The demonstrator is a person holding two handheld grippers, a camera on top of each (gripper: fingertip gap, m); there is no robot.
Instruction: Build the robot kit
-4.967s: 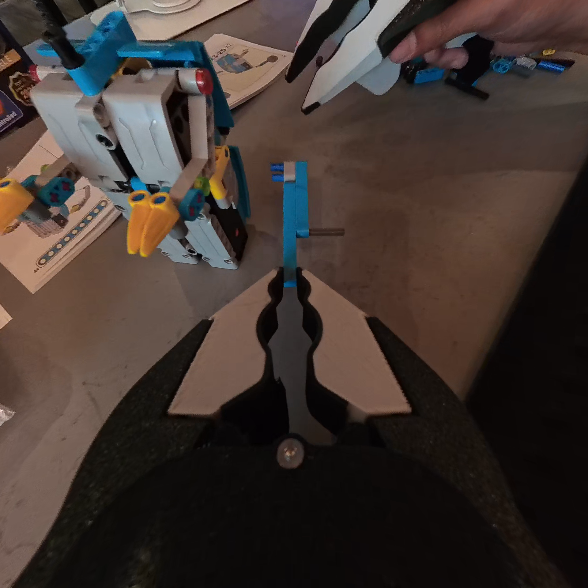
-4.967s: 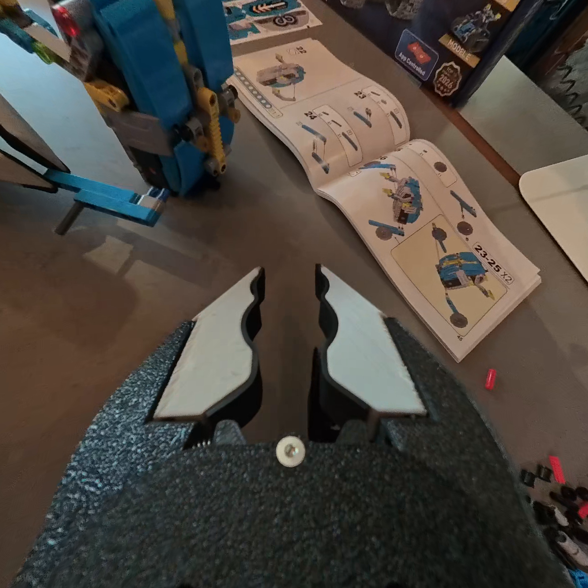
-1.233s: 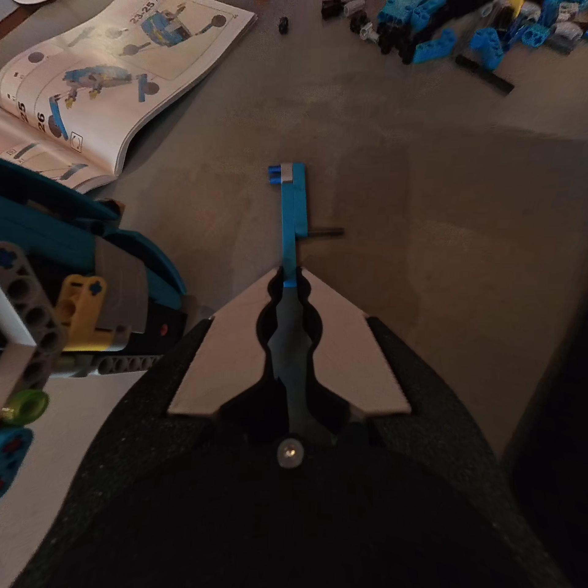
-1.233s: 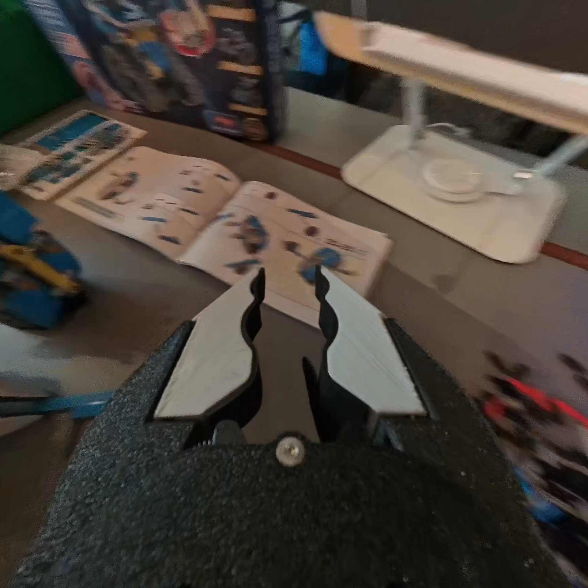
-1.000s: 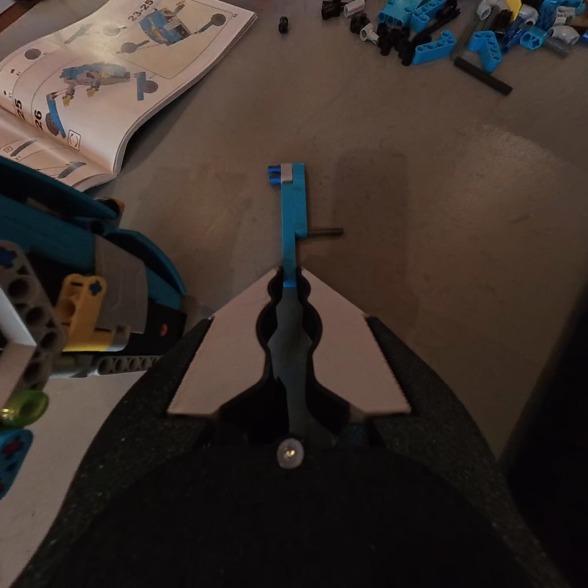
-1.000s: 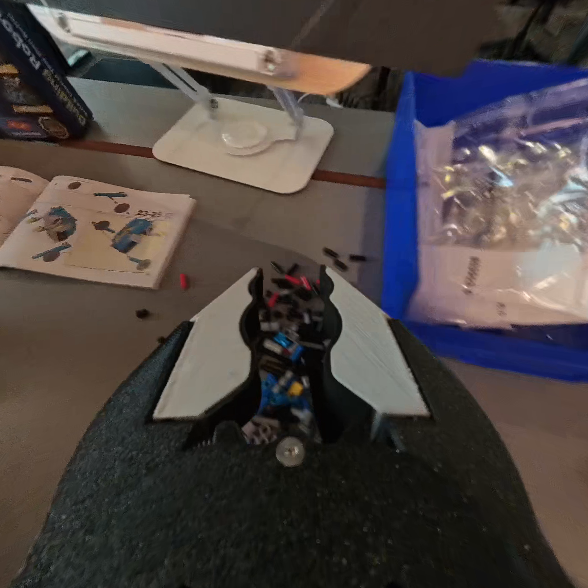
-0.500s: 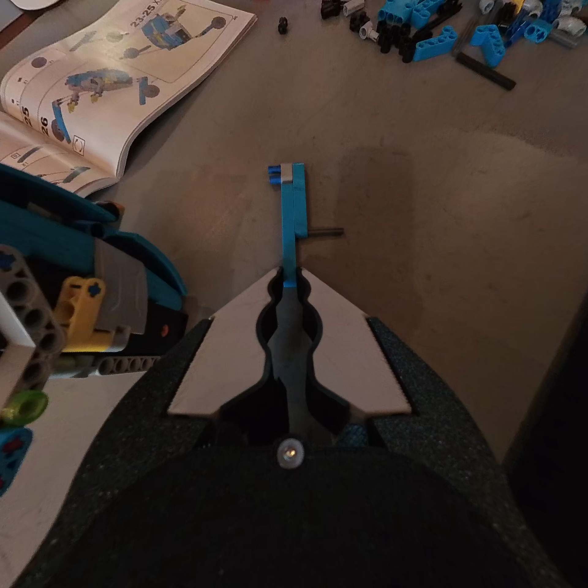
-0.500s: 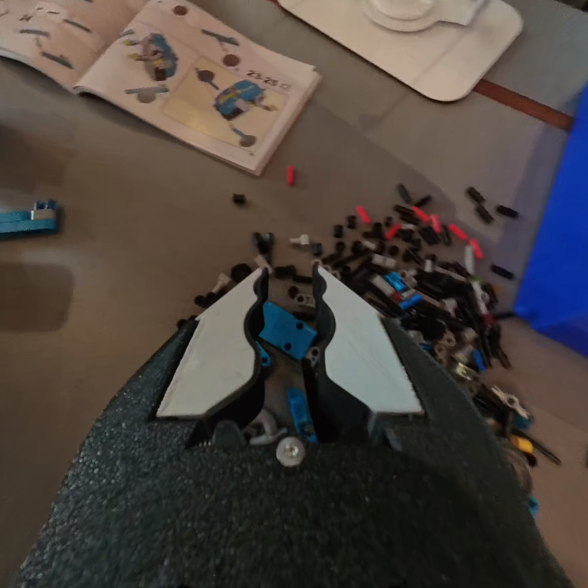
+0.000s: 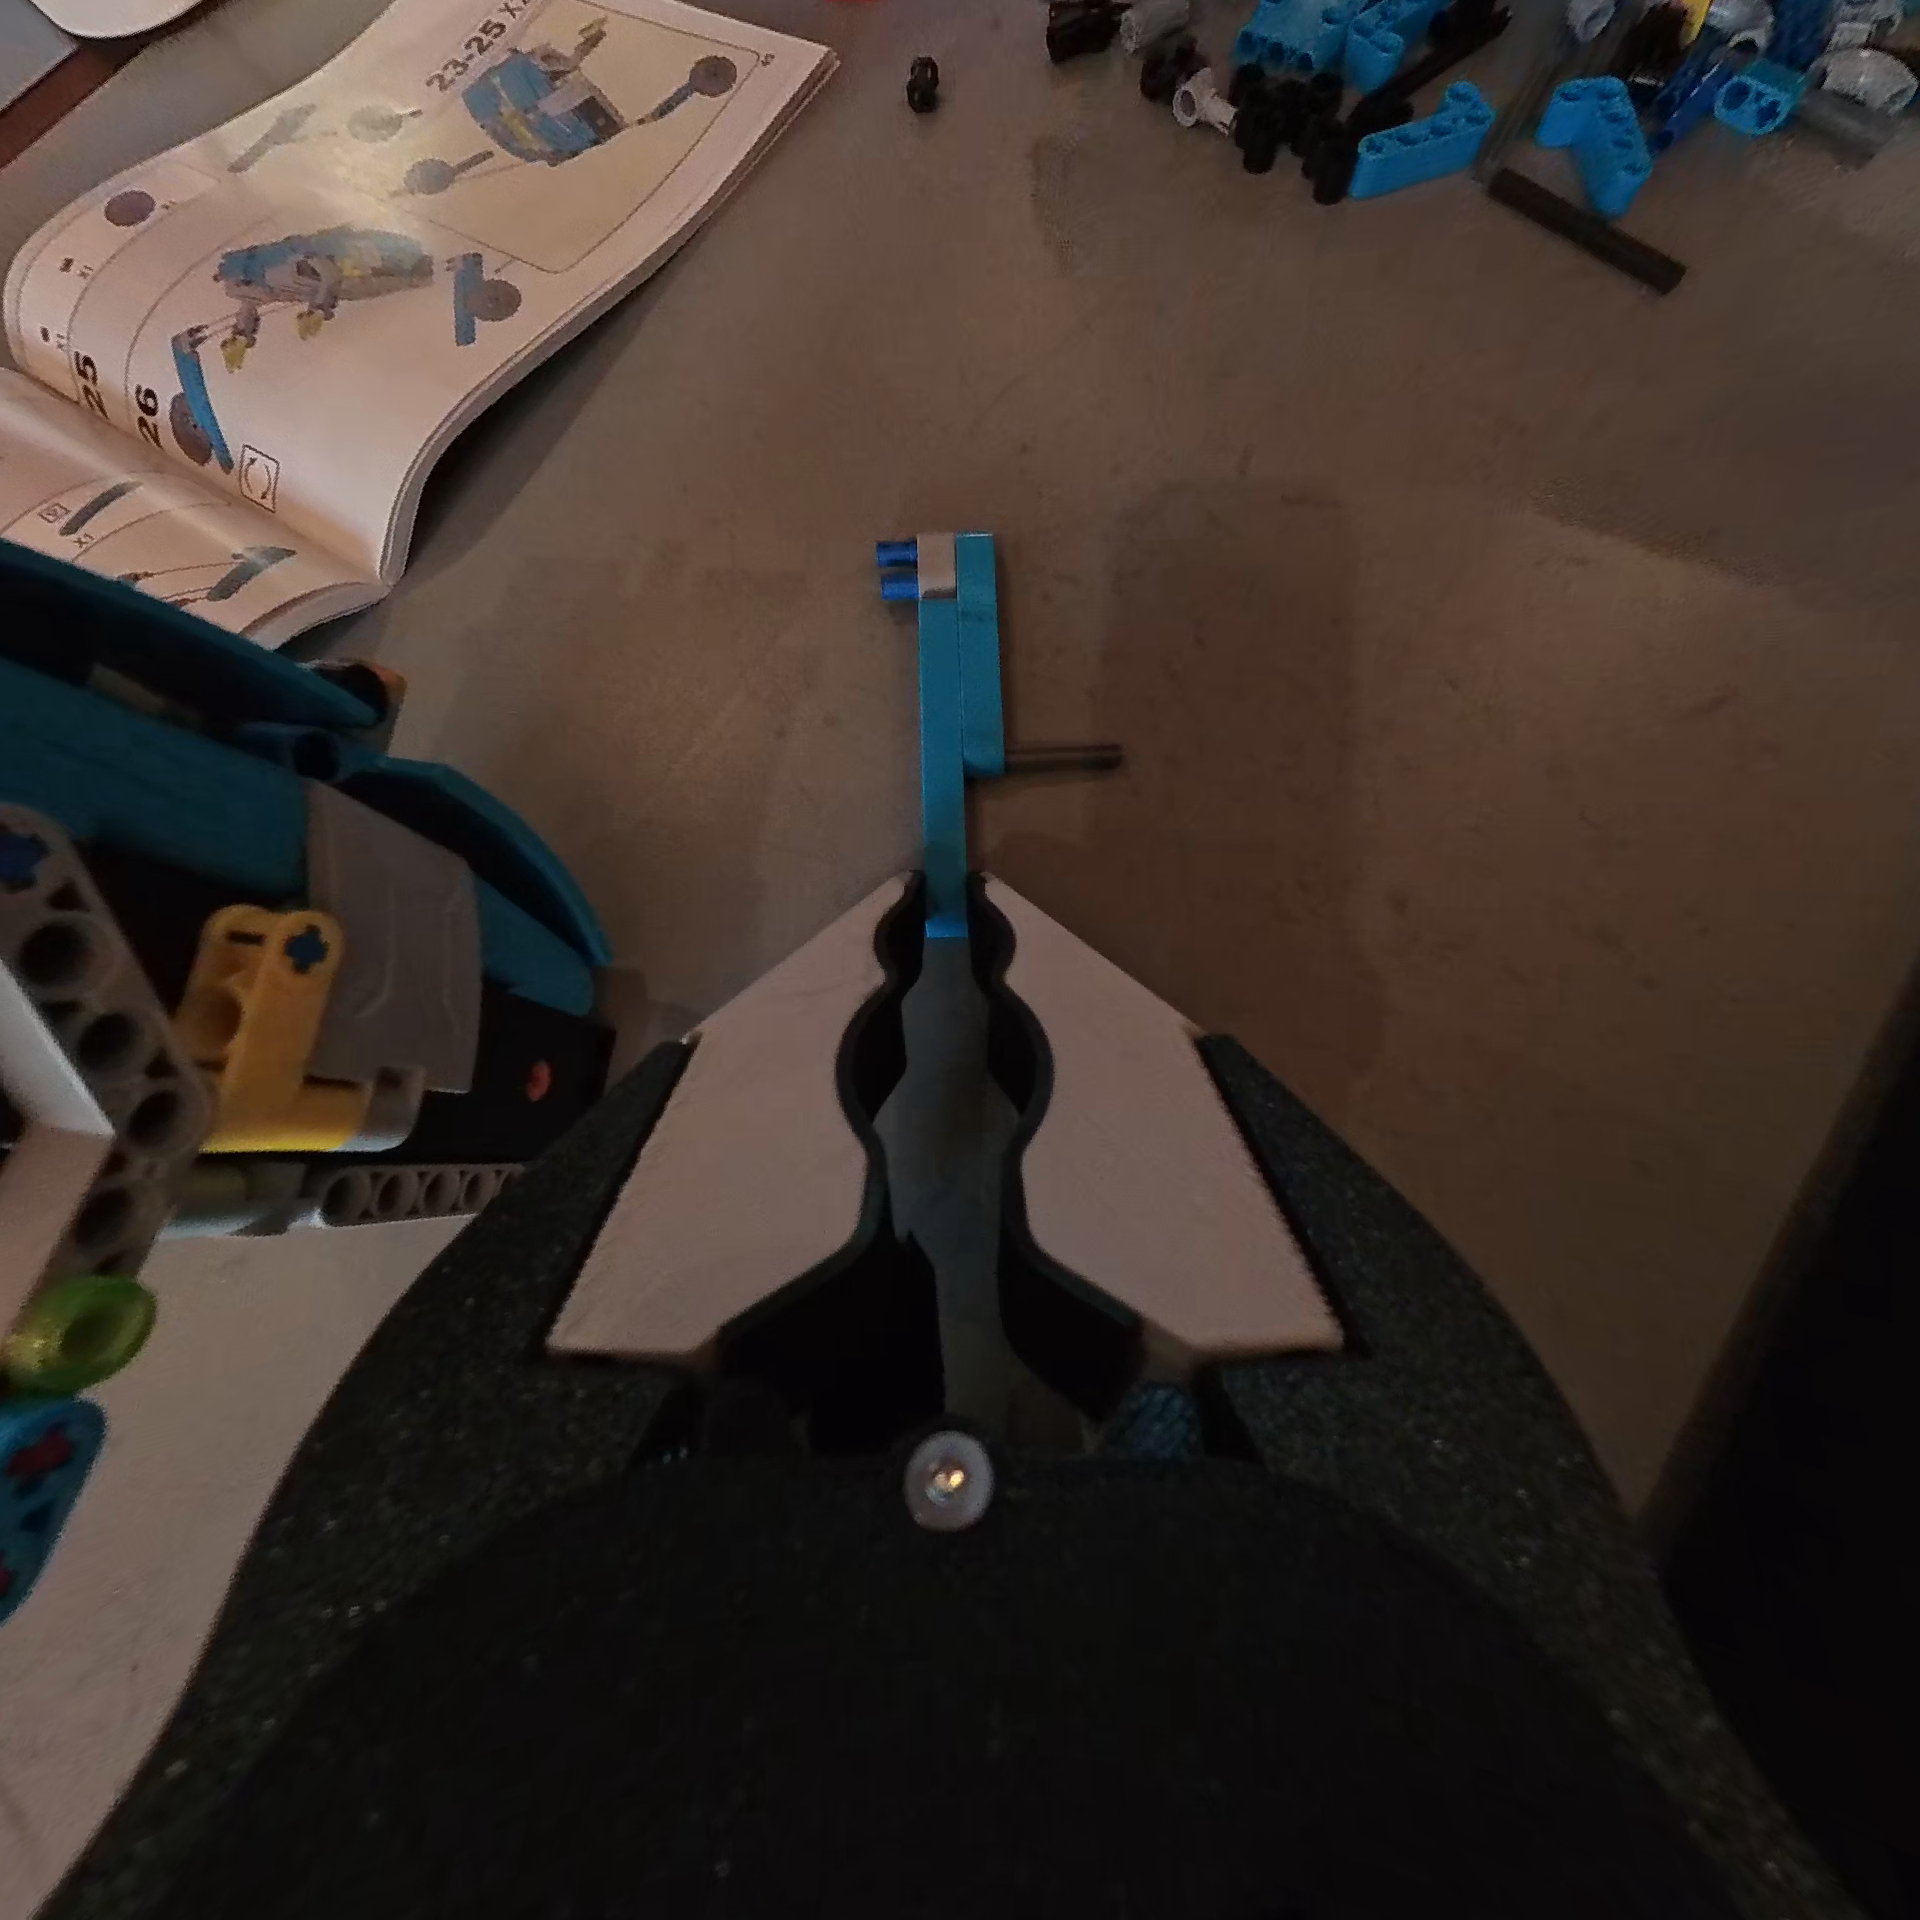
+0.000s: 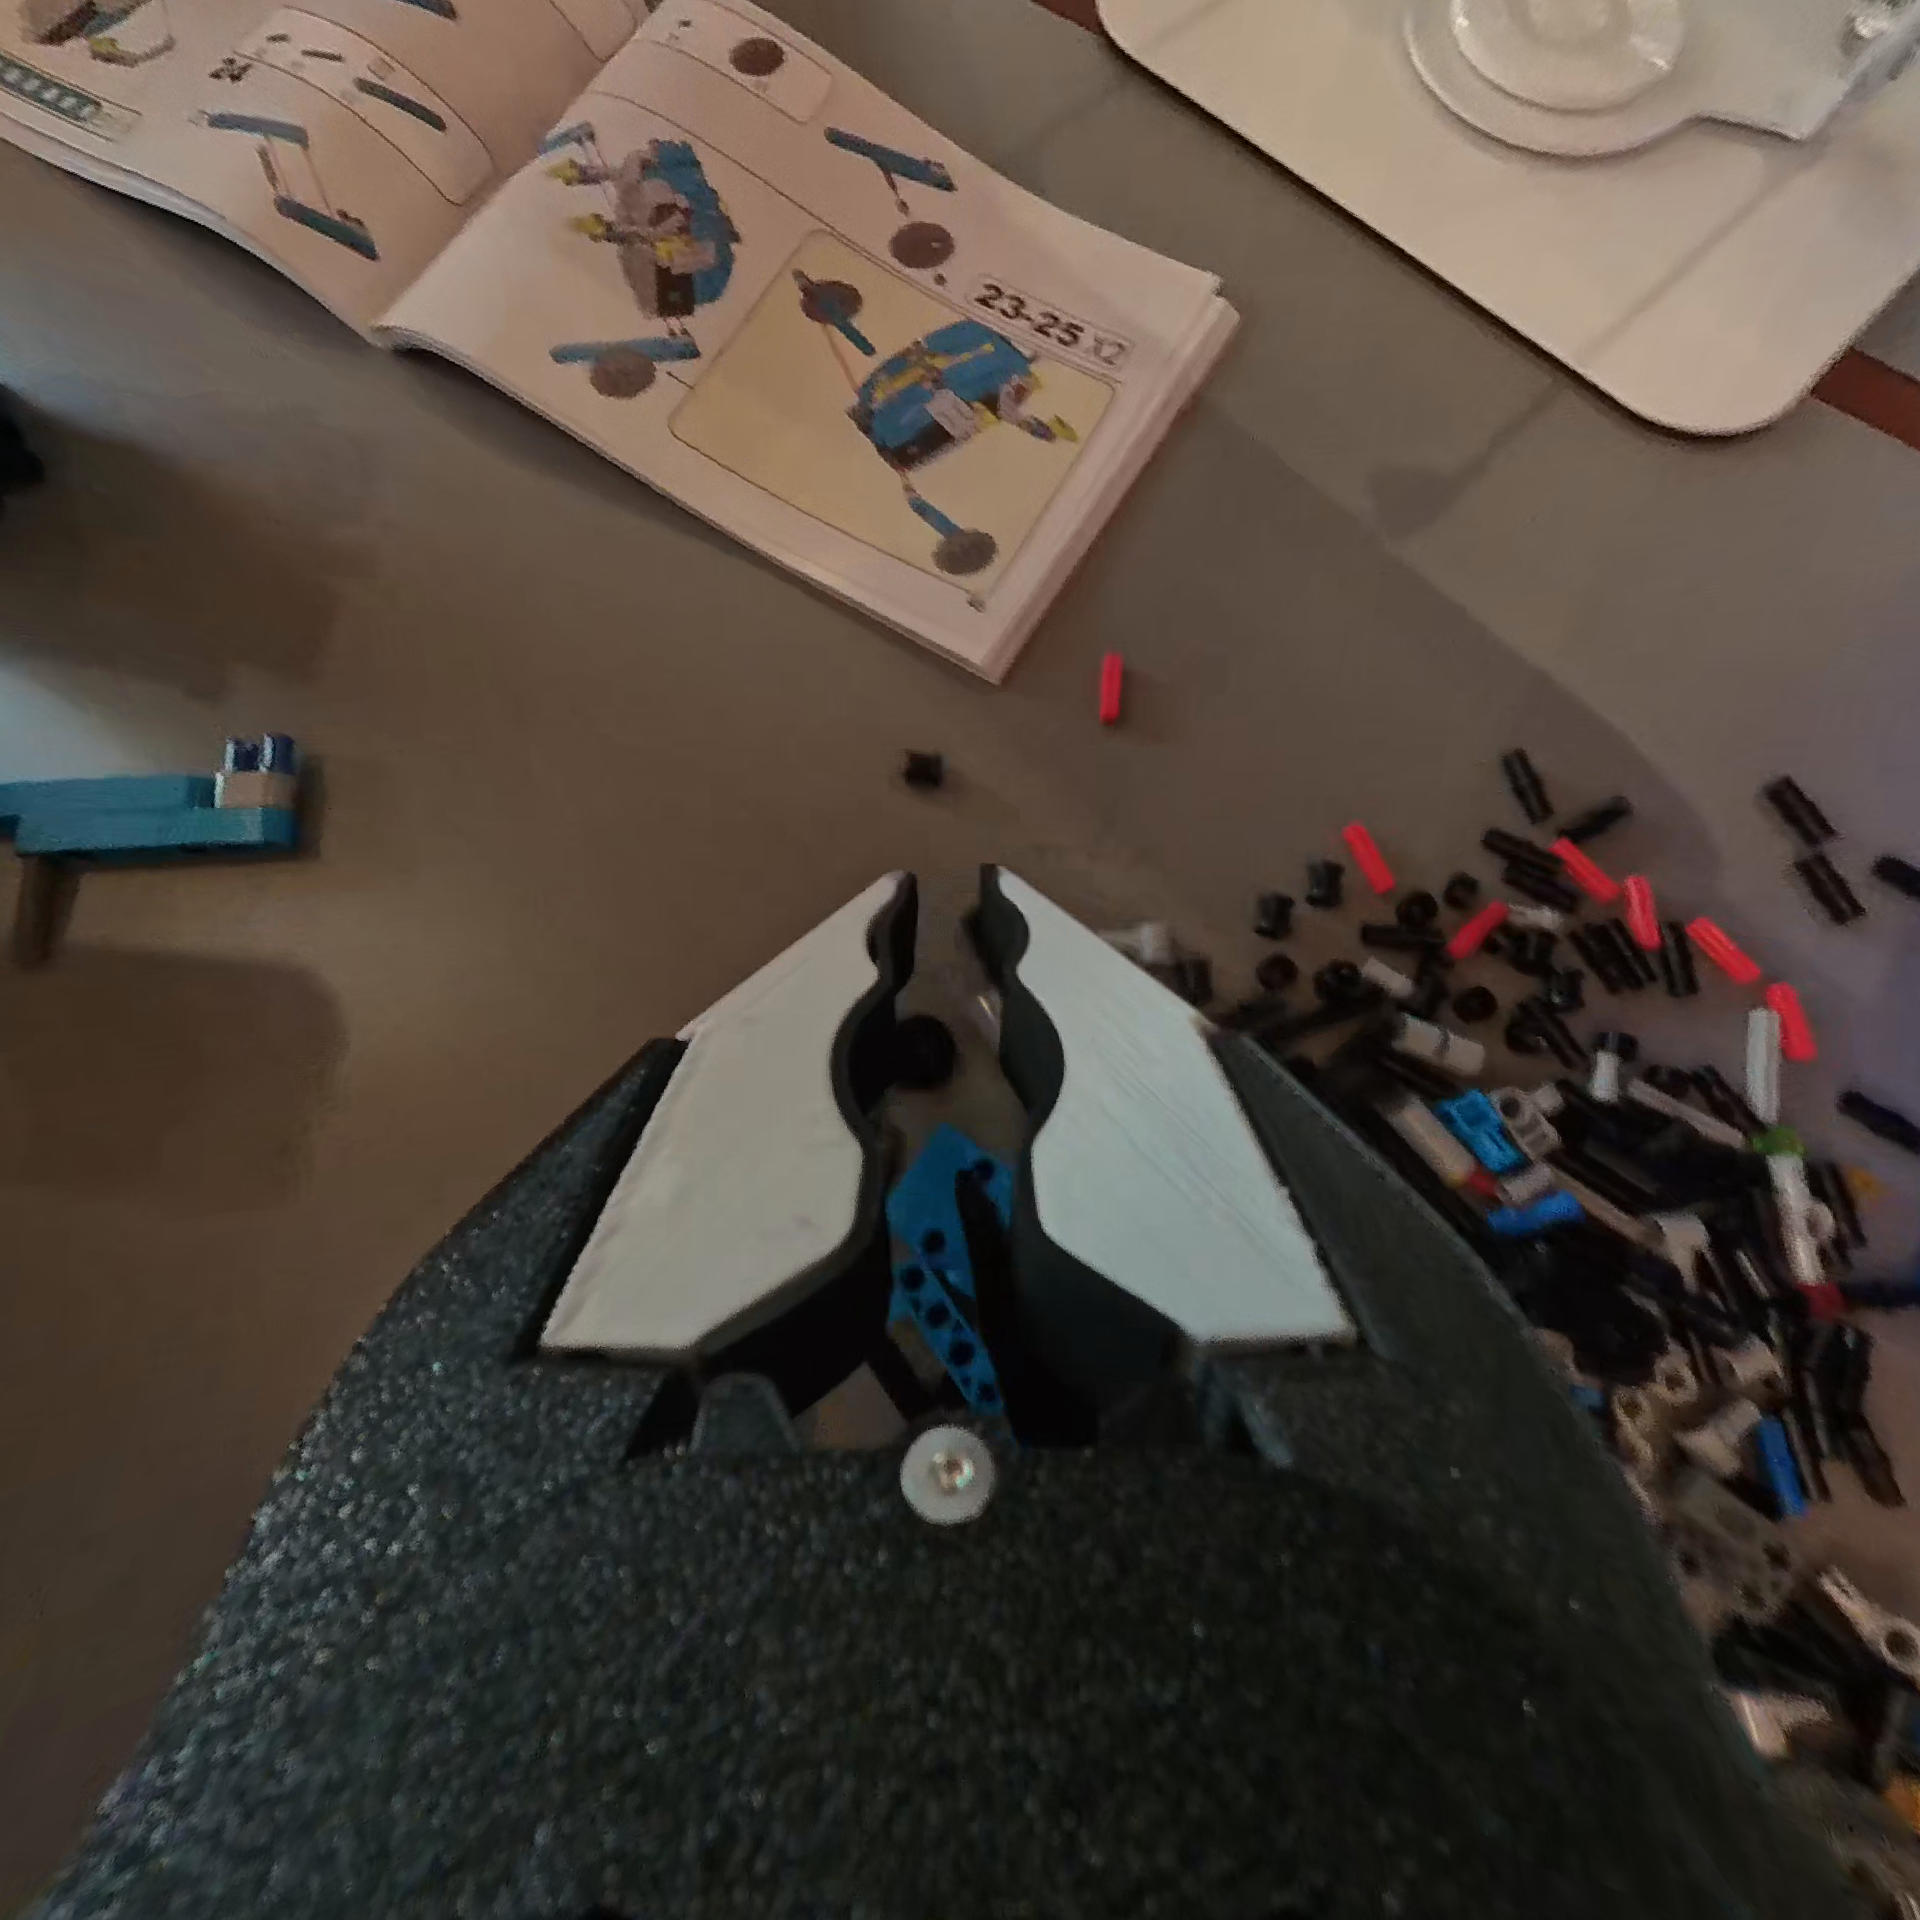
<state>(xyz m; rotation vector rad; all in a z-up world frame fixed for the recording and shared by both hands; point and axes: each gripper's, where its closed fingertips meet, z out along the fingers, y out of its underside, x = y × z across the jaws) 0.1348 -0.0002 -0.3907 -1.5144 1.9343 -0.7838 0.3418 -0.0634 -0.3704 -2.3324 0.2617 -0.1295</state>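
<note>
At the centre of the left wrist view, the left gripper (image 9: 943,894) is pressed together on the near end of a slim blue plastic building-toy beam assembly (image 9: 954,717), which sticks straight up the frame above the grey-brown tabletop (image 9: 1403,727). One grey block and two small blue pin ends sit at its far tip, and one thin dark axle (image 9: 1065,757) juts out to the right. It looks light, stiff and smooth, so it may twist in a narrow pinch; the flat sides of the beam seem the surest place to hold, away from the axle and pins. One partly built blue, grey and yellow toy model (image 9: 260,987) fills the lower left, one open paper instruction booklet (image 9: 343,239) lies at the upper left, and loose blue and black pieces (image 9: 1455,104) are scattered along the upper right, too many to count. Centrally in the right wrist view, the right gripper (image 10: 948,894) hangs just above the left edge of a pile of small black, red, white and blue pins and connectors (image 10: 1621,1081); its jaws stand slightly apart, holding nothing. One blue perforated piece (image 10: 940,1247) lies on the table below the gap. One lone red pin (image 10: 1111,686) and one lone black connector (image 10: 921,769) lie apart at upper centre. One white flat base (image 10: 1558,208) sits at the upper right.
</note>
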